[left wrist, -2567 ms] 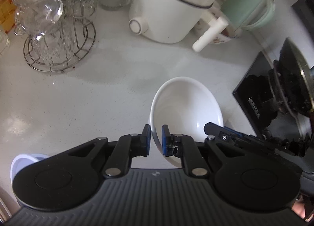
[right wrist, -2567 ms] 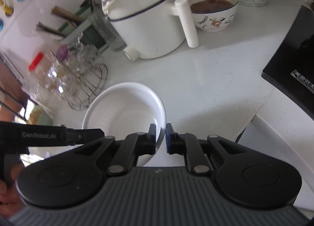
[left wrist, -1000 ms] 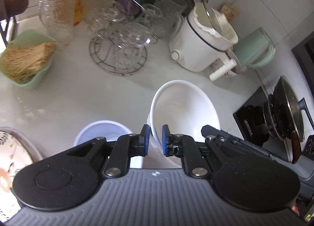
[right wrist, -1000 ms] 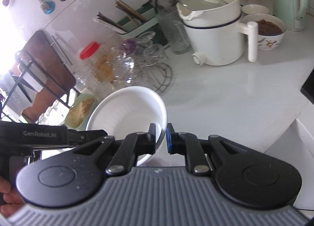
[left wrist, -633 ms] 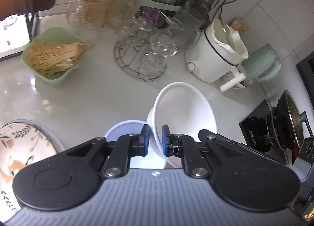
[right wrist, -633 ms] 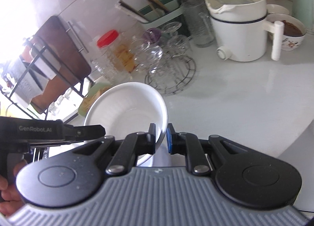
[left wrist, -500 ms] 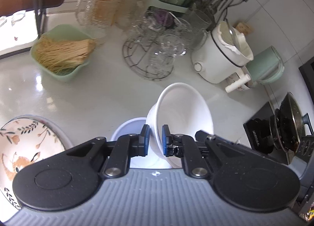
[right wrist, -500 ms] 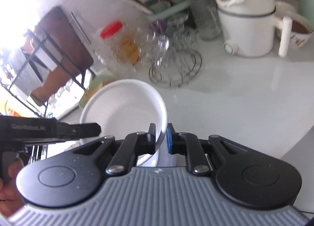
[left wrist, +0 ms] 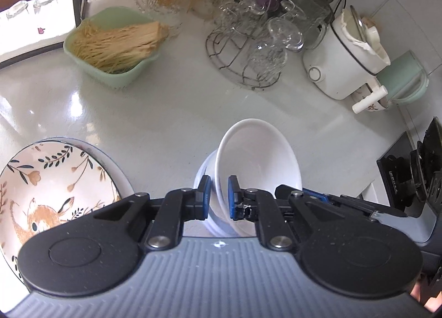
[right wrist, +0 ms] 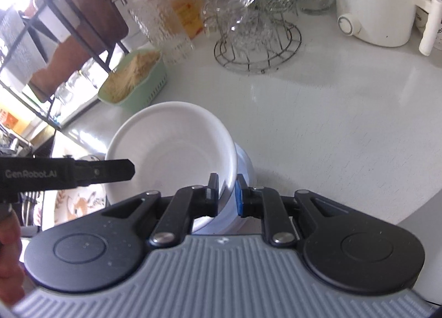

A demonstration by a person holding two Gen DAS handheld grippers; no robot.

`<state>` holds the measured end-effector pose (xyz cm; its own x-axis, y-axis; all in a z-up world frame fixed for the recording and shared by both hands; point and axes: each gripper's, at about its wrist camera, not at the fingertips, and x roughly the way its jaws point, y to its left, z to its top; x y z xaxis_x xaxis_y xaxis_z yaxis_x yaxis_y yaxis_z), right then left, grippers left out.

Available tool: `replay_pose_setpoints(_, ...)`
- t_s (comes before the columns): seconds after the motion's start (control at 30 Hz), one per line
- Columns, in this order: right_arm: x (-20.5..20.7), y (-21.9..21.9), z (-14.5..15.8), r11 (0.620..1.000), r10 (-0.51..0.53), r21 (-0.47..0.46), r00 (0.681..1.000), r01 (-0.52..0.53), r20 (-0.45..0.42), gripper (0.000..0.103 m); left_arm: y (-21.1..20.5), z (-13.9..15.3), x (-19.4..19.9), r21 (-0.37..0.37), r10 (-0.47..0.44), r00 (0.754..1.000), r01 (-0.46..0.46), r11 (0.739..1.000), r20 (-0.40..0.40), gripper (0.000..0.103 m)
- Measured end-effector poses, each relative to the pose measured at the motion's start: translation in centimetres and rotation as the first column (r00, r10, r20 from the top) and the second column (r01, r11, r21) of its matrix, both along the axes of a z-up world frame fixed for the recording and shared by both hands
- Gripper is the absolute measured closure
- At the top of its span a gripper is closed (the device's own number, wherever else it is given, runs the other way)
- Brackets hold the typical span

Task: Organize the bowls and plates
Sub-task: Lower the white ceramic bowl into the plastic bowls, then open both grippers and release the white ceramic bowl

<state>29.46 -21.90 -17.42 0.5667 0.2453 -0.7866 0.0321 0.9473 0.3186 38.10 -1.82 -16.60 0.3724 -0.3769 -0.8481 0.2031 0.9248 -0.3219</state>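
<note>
A white bowl is held by both grippers on opposite sides of its rim. My left gripper is shut on its near rim. My right gripper is shut on the bowl's right rim. The bowl hangs tilted directly over a pale blue-white bowl, which also shows in the right wrist view; whether they touch I cannot tell. A floral plate with a rabbit lies on the counter to the left, stacked on another plate.
A green basket of dry noodles, a wire rack of glasses, glass jars, a white electric pot and a green kettle stand at the back. A black stove is on the right.
Both grippers have carried the white bowl left and back across the counter, from near the stove to above the pale bowl beside the floral plate, and it now sits lower over that bowl.
</note>
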Motion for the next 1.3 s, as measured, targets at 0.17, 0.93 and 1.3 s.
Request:
replay_pose_setpoints(0.17,0.0,0.4,-0.5,1.0,-0.006,-0.015,1.0,0.006,-0.005,0.087,-0.1,-0.6,0.3,0.022,-0.007,1.0,0.007,1.0,-0.01,0.089)
replay_pose_setpoints(0.93,-0.3,-1.9,0.8,0.992,-0.114,0.056,0.992,0.112,0.043,0.047,1.1,-1.1,1.6,0.016,0.015,0.999,-0.014,1.0,-0.051,0.048)
replay_pose_setpoints(1.3,1.0,-2.6,-3.3,0.979,-0.129,0.148,0.987,0.142,-0.094,0.056,0.5,-2.5,2.4,0.009,-0.02,0.995,0.021,1.0,-0.093,0.046)
